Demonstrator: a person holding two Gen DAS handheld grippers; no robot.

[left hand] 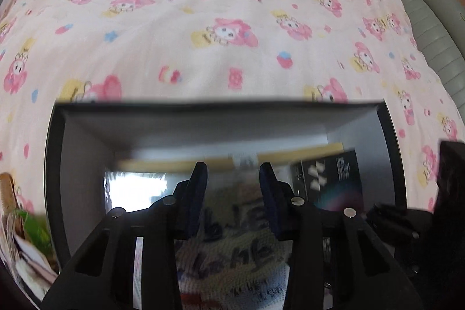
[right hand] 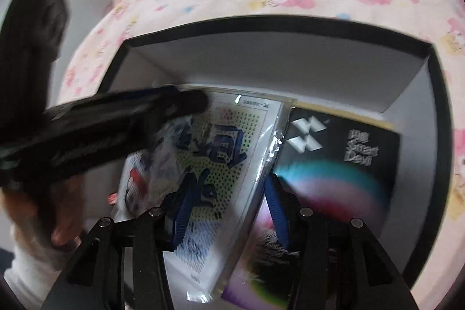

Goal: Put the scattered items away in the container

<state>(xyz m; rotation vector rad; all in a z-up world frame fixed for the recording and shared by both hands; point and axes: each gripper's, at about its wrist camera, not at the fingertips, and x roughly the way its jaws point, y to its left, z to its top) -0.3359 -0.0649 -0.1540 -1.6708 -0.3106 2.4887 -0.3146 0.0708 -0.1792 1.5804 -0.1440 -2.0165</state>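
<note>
A black box with a grey inside (left hand: 203, 118) (right hand: 261, 60) stands open on a pink cartoon-print bedsheet. In it lie a clear-wrapped packet with blue lettering (left hand: 229, 246) (right hand: 221, 153) and a black "Smart Devil" box (left hand: 334, 176) (right hand: 343, 153). My left gripper (left hand: 232, 173) is open above the packet, inside the box. My right gripper (right hand: 226, 188) is open over the packet's edge and holds nothing. The left gripper (right hand: 116, 124) shows blurred in the right wrist view, reaching into the box from the left.
A wooden comb (left hand: 7, 191) and a green-and-white packet (left hand: 32, 237) lie on the sheet left of the box. A grey padded bed edge (left hand: 430, 19) runs along the right. The pink bedsheet (left hand: 203, 19) stretches beyond the box.
</note>
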